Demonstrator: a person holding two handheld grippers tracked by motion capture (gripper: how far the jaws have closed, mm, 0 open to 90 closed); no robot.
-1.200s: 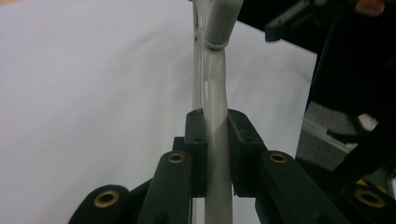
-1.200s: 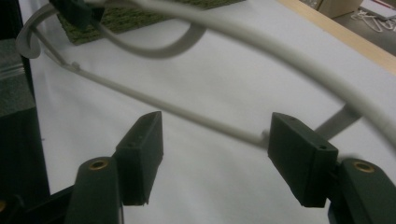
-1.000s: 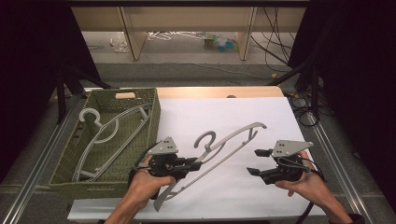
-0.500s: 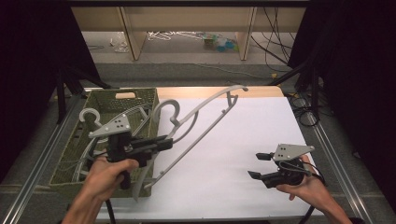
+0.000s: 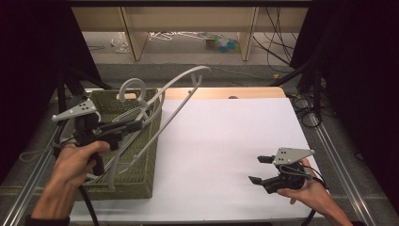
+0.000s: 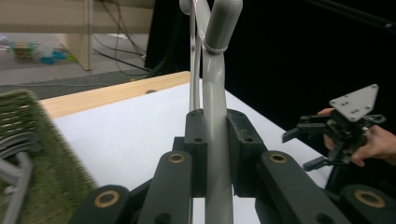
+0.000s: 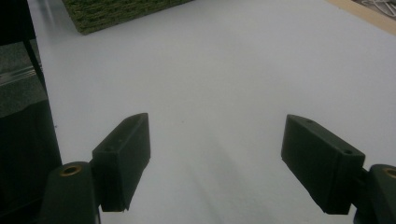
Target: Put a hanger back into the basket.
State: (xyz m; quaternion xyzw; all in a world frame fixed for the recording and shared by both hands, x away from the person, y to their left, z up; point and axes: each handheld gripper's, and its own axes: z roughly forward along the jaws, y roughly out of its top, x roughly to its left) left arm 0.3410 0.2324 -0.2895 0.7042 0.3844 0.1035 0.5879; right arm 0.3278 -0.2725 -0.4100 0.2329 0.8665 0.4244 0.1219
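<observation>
Hanger (image 5: 160, 110) — a grey plastic one — is held in the air above the green woven basket (image 5: 141, 183) at the left edge of the white table (image 5: 226, 141), its hook (image 5: 129, 87) uppermost and one arm reaching out past the basket's rim over the table. The left gripper (image 5: 134, 126) has its jaws clamped tight on the hanger's bar, and more grey hangers (image 5: 120, 115) lie inside the basket beneath it. Well apart, near the table's front right corner, the right gripper (image 5: 261, 169) rests low in the person's hand with its jaws spread wide — nothing between them but bare tabletop.
</observation>
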